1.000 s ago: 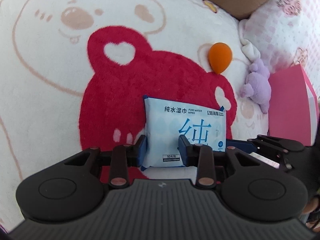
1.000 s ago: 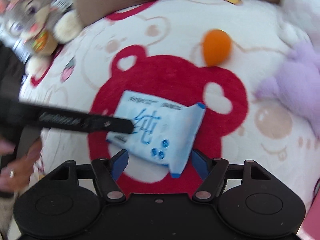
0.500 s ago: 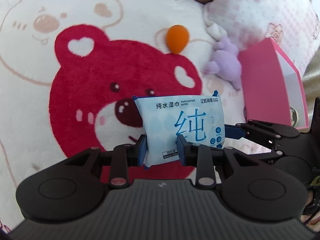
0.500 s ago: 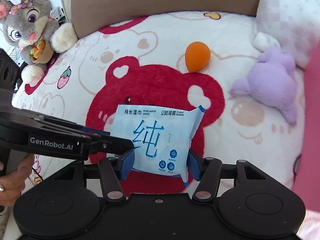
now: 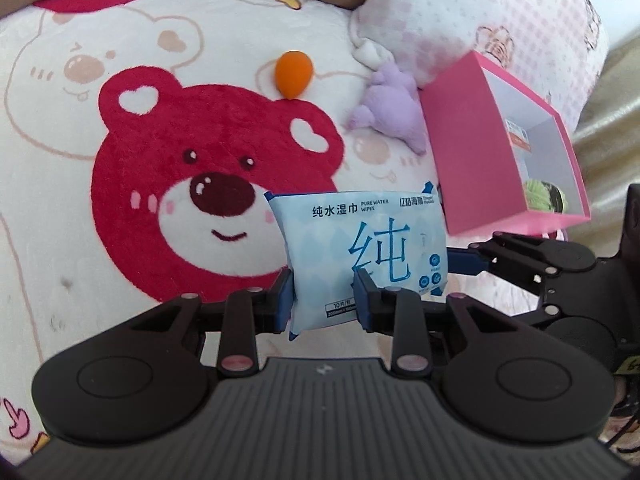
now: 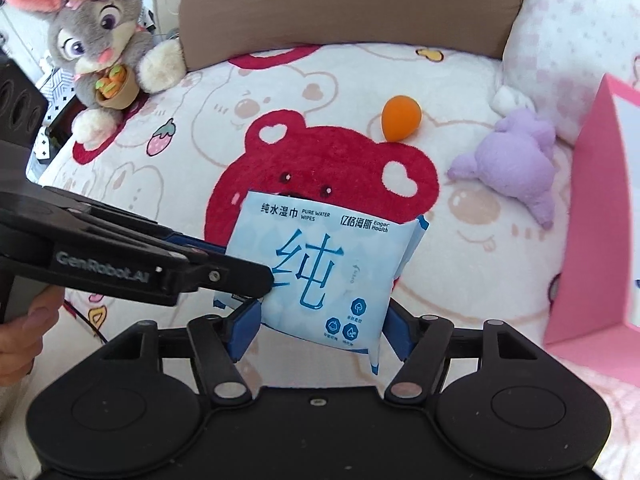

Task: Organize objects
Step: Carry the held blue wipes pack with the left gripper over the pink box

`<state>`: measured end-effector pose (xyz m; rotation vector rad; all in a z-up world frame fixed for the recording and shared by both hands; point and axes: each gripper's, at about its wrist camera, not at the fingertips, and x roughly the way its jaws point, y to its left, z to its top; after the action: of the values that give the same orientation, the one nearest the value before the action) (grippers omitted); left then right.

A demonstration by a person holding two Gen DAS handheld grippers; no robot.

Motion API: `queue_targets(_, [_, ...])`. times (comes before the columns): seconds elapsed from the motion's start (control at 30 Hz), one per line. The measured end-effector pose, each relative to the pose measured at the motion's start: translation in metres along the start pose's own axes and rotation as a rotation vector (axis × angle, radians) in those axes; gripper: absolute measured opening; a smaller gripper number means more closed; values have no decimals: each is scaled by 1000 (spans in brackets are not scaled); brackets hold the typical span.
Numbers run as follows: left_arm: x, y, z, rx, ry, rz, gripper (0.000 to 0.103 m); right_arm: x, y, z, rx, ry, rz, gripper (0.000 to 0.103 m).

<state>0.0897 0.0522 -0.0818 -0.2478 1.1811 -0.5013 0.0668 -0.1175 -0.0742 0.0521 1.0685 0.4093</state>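
Here the pack of wet wipes (image 5: pixel 362 252) hangs in the air above the bear-print blanket (image 5: pixel 80 208), carried between both tools at once. The left gripper (image 5: pixel 323 296) is clamped on the pack's lower left corner, one blue pad in front of the wrapper and one behind it, so that the pack stands upright with its large blue character facing the camera. In the right wrist view the same pack (image 6: pixel 320 268) sits between the fingers of the right gripper (image 6: pixel 320 320), whose jaws are opening; the blue pads flank the wrapper's lower edges (the right-hand pad seems just clear of it, though the wrapper hides the contact). The left tool's black finger crosses in from the left of that view and pinches the pack's edge, and a hand (image 6: pixel 20 340) shows at the picture's left margin.

Behind the pack, an orange egg-shaped sponge (image 5: pixel 293 75) lies on the blanket near the red bear's ear. A purple plush toy (image 5: pixel 390 110) lies beside a pink patterned pillow (image 5: pixel 480 12), and an open pink box (image 5: pixel 472 148) stands just right of the plush, with something green inside it. A grey rabbit plush (image 6: pixel 100 40) sits at the far left corner against a brown cushion (image 6: pixel 348 4).
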Motion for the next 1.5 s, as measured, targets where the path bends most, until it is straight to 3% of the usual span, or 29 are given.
queue_targets(0.23, [-6,-23,-18,30,-34,10,30,-20,1,-14,-7,-3,-28,73])
queue_targets(0.57, [-19,-63,-26,82,1,9,33,-54,-4,-31,28,9,-26,77])
queue_targets(0.8, [-26,-81,-26,63,14,-31,33,-81,-10,-36,52,11,-22,78])
queue_targets(1.5, [-50,-140,-24,140,4,-18,34,-134,-18,-39,12,-6,-67,79])
